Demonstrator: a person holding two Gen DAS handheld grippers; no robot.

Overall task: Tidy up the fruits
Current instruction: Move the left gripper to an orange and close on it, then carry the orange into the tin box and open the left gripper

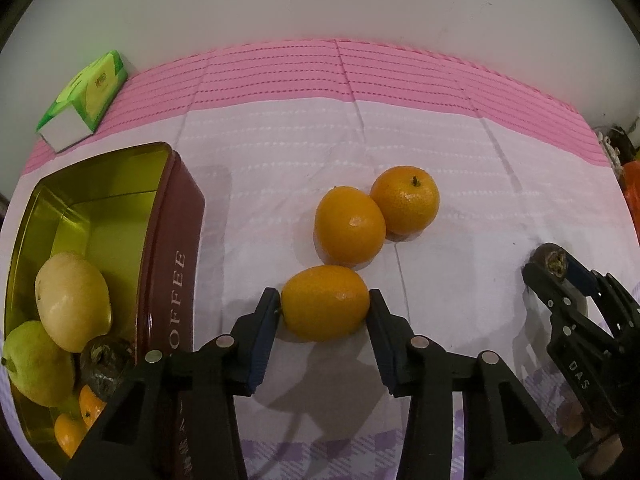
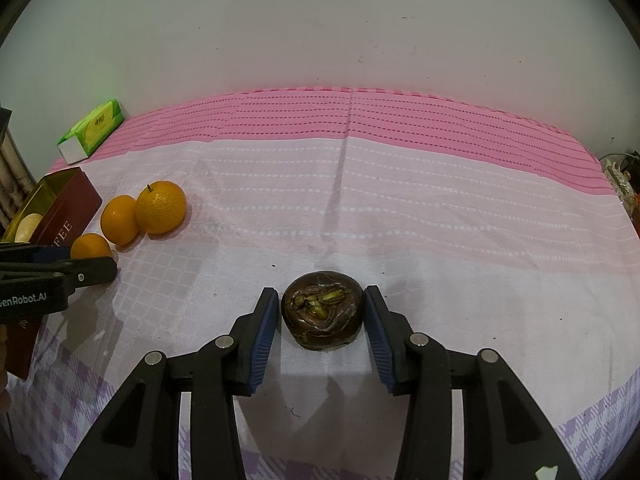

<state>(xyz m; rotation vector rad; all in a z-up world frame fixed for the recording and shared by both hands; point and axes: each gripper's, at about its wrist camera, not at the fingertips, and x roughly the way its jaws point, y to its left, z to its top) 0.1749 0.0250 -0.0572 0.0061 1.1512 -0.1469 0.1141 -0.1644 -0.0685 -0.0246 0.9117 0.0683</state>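
Observation:
My left gripper (image 1: 325,304) is shut on a small orange (image 1: 325,302) that rests on the cloth, with one blue pad against each end. Two more oranges (image 1: 350,226) (image 1: 405,200) touch each other just beyond it. At the left, the open red-brown coffee tin (image 1: 188,216) holds a pale yellow fruit (image 1: 72,300), a green one (image 1: 34,364), a dark fruit and small oranges. My right gripper (image 2: 321,312) is shut on a dark brown round fruit (image 2: 322,314), which sits on the cloth, stem side up. The left wrist view shows this right gripper (image 1: 550,268) at far right.
A green tissue box (image 1: 86,96) lies at the back left, near the white wall. A pink and white cloth (image 2: 400,208) covers the table, with a purple check pattern along the near edge. Small clutter (image 2: 618,180) sits past the table's right edge.

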